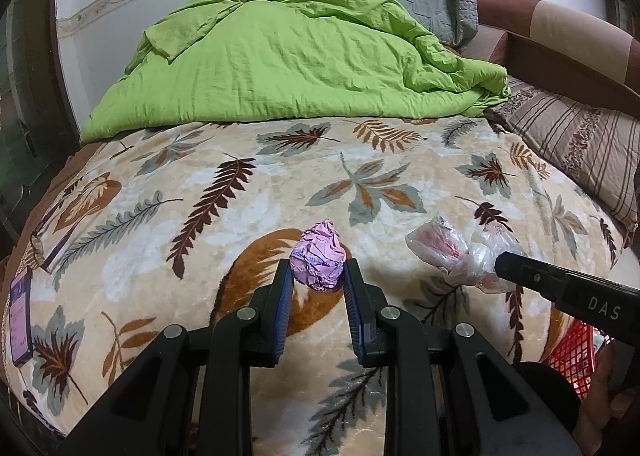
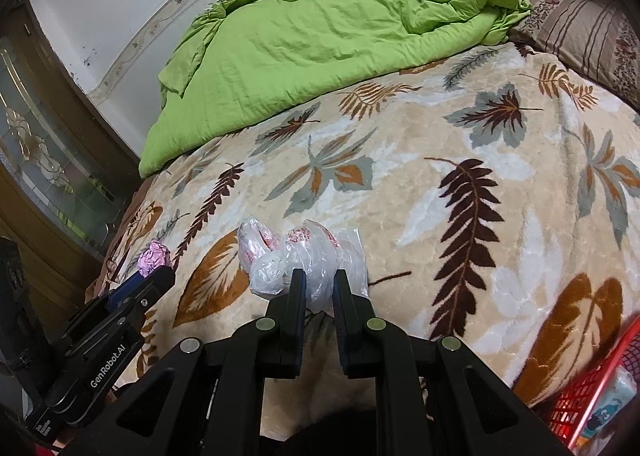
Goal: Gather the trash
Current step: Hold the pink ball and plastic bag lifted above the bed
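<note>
Left wrist view: one crumpled pink paper ball at centre, pinched between the left gripper fingers on the leaf-print blanket. One red basket at lower right, cut off.

Right wrist view: one clear plastic bag wad at centre; the right gripper nips its near part.

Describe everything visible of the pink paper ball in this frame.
The pink paper ball is a crumpled wad of glossy pink paper with faint blue print in its creases. It sits on the leaf-patterned blanket, left of the plastic bag. The left gripper has its jaws on either side of it, the blue pads against its flanks. Whether it is lifted cannot be told.
</note>
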`<act>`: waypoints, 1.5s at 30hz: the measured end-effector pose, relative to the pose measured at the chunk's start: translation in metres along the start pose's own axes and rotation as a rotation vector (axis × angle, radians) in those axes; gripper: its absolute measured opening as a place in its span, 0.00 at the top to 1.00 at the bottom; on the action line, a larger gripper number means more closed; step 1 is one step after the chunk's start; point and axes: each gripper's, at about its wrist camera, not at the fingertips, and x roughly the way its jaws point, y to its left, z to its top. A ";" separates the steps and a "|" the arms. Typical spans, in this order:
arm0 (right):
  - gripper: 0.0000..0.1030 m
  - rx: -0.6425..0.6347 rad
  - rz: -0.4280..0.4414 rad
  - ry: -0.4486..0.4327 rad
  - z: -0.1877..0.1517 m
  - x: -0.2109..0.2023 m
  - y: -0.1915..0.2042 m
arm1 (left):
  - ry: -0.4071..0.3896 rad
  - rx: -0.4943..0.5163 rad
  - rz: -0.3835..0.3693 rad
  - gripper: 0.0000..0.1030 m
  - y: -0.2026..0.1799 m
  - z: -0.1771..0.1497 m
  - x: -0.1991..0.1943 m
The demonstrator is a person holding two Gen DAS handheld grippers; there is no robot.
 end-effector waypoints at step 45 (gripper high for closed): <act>0.86 0.133 -0.051 -0.125 0.000 -0.097 -0.060 | 0.011 0.120 -0.247 0.77 -0.074 0.016 -0.018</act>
